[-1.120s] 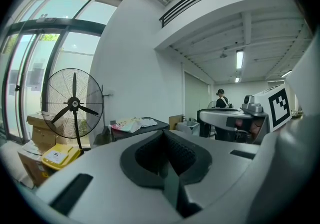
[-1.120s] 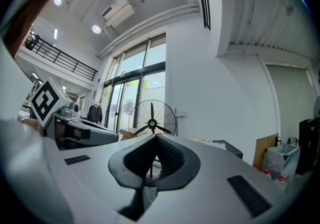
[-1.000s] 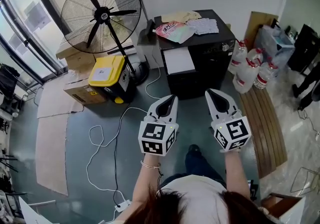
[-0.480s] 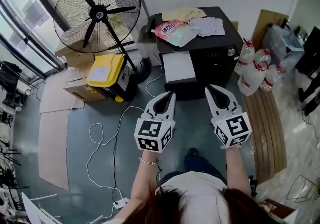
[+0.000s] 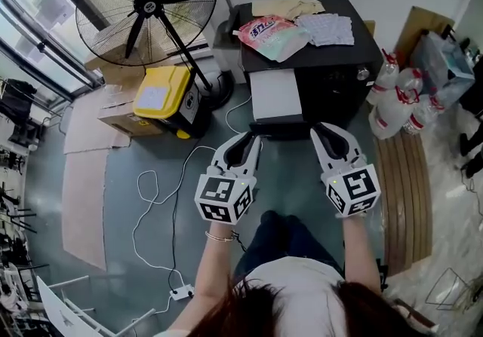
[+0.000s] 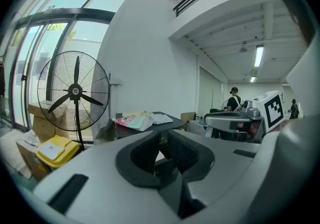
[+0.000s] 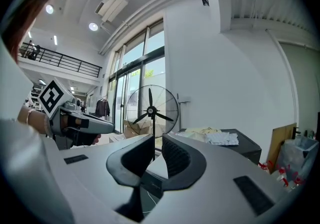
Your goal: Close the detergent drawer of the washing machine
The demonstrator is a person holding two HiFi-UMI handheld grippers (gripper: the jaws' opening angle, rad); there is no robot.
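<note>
Status: task not started, drawer open. Left to right in the head view:

- Standing fan (image 5: 147,0) and yellow box (image 5: 160,100) at far left, not involved.
- Left gripper (image 5: 249,143) is near the front of the washing machine (image 5: 332,71), aimed at its left part, touching nothing. Its jaws are opening with a clear gap, and its own view shows nothing between the pads. Released, empty.
- Detergent drawer (image 5: 275,96): I read the white panel jutting from the machine's front left as the drawer, pulled well out. Its outer edge lies just beyond and between the two gripper tips.
- Detergent pouch (image 5: 272,34) and some papers lie on the machine top, clear of the drawer.
- Right gripper (image 5: 326,136) is level with the left one, to the right of the drawer and apart from it. Its jaws are opening with a narrower gap, and nothing is held.
- Water bottles (image 5: 396,98) on the floor at the right, out of the way.

Done: approach, roughly. Left: make contact on the drawer front and push it in flush.
</note>
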